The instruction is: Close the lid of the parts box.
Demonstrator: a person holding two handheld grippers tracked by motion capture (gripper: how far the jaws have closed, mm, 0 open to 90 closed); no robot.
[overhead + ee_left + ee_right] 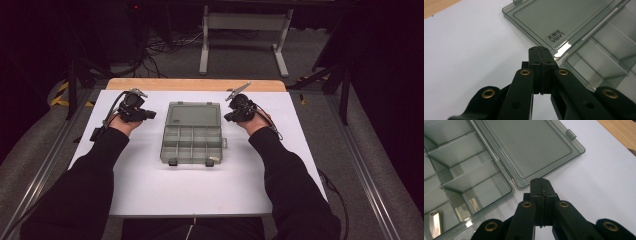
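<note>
Flanking an open organizer box (192,132) at table (150,185) centre: left gripper (150,115) at nine o'clock, right gripper (227,117) at three, both clenched empty, aimed at the lid (564,17) hinge, seemingly to flip it shut.

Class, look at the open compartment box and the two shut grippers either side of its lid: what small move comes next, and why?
Probably both grippers edge inward to the lid. The left gripper and right gripper are shut, empty, and sit just outside its hinge corners, while the box lies open flat.
</note>
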